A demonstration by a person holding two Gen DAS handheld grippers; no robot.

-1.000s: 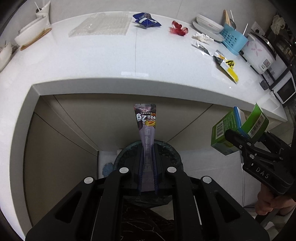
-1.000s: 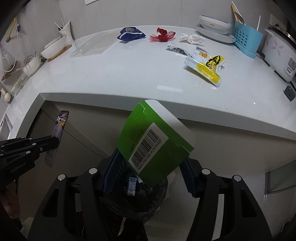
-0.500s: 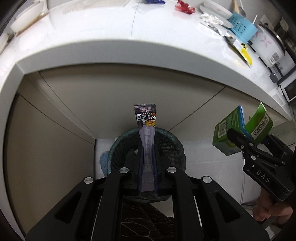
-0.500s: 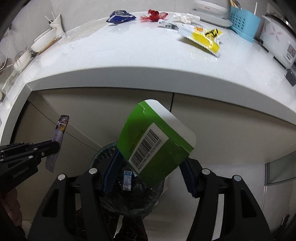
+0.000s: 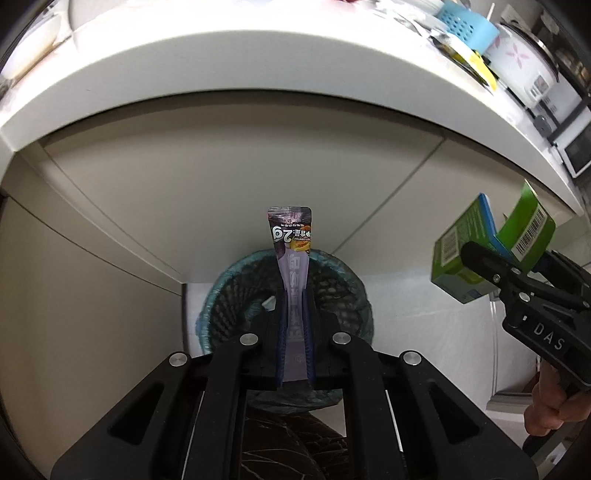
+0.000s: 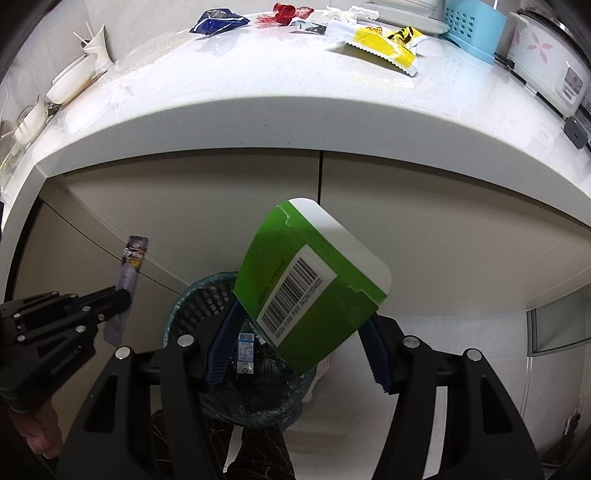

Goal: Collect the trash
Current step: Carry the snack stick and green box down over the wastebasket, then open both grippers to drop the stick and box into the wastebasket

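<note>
1 purple sachet (image 5: 291,280) upright, long axis vertical

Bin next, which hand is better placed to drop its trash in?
Probably the left: its gripper holds the sachet right over the bin. The right gripper's box overhangs the rim.

This is a home kitchen. A white countertop (image 6: 295,122) over beige cabinet doors (image 6: 424,236) carries a rice cooker (image 6: 543,62), a blue utensil drainer (image 6: 472,26) and white bowls (image 6: 70,79). A microwave (image 5: 578,151) sits at the right end.
</note>
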